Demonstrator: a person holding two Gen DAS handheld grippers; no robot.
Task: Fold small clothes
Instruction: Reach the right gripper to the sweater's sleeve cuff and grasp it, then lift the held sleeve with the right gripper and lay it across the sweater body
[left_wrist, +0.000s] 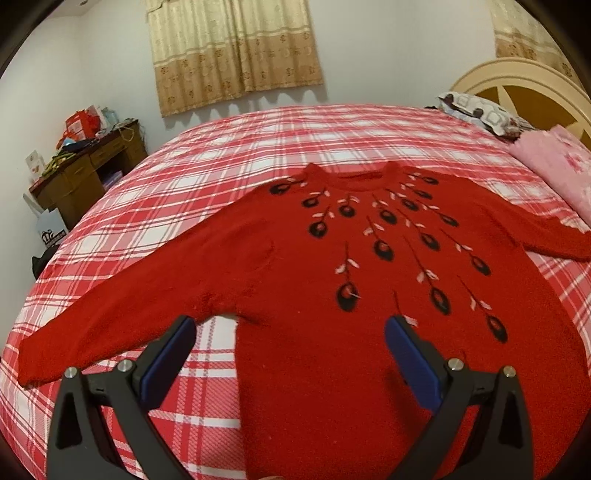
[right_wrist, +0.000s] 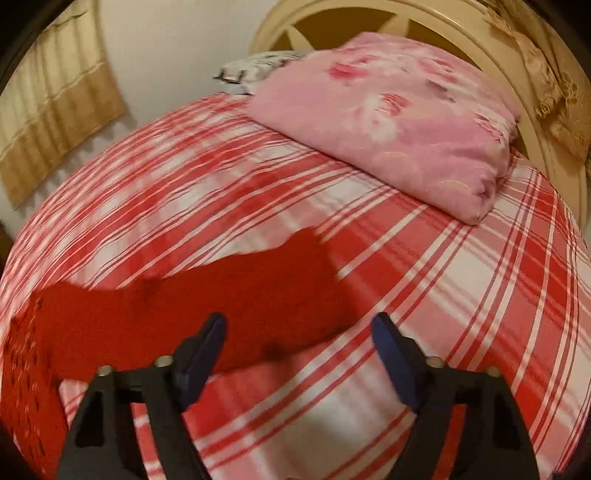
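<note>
A red knit sweater (left_wrist: 332, 266) with black and pink flower motifs lies flat, front up, on the bed, both sleeves spread out. My left gripper (left_wrist: 291, 332) is open and empty, hovering over the sweater's lower left side near the armpit. The left sleeve (left_wrist: 110, 317) runs out to the left. My right gripper (right_wrist: 299, 328) is open and empty, hovering just above the right sleeve (right_wrist: 221, 306), near its cuff end. The right wrist view is blurred.
The bed has a red and white plaid sheet (left_wrist: 221, 147). A folded pink quilt (right_wrist: 391, 122) and a patterned pillow (left_wrist: 476, 110) lie by the cream headboard (left_wrist: 524, 85). A cluttered wooden desk (left_wrist: 85, 170) stands left of the bed.
</note>
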